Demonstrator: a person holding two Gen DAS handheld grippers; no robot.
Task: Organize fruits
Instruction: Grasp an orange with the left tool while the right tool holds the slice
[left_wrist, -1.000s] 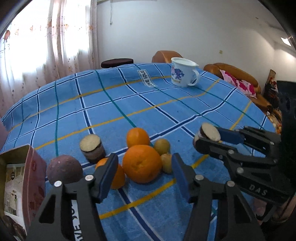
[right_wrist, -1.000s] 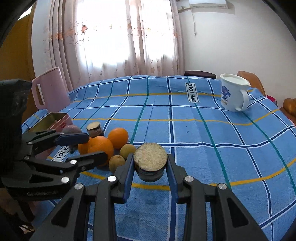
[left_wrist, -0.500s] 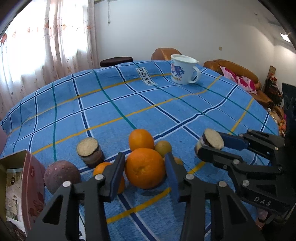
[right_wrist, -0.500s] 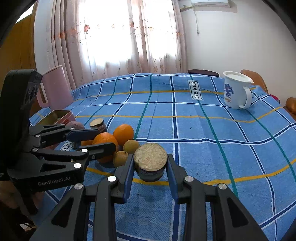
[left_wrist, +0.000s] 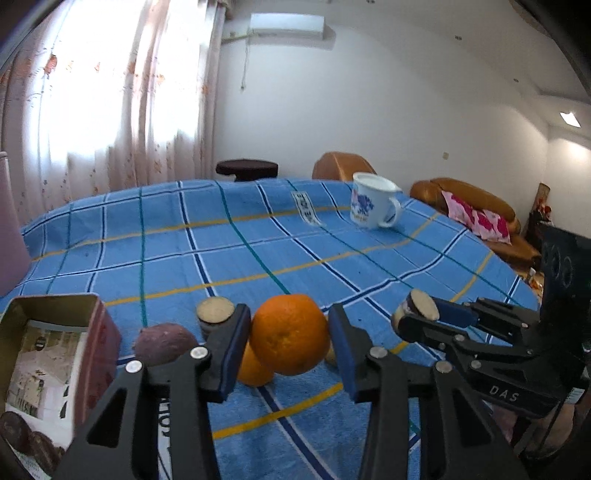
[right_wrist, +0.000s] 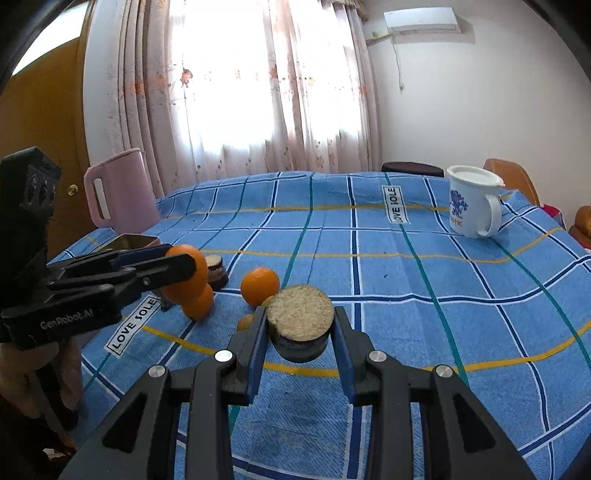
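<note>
A large orange (left_wrist: 290, 334) is clamped clear of the cloth by the left gripper (left_wrist: 288, 347), a cut dark fruit (right_wrist: 300, 326) by the right gripper (right_wrist: 300, 349).

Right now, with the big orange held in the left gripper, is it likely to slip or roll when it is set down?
The orange is round, so it will probably roll once released. The left gripper clamps it only at its two sides, so it might twist in the grip. Its peel looks firm and dimpled, so it is probably not very slippery.

Both wrist views look low across the blue tablecloth (left_wrist: 258, 236), sharing the mug (right_wrist: 471, 201)
</note>
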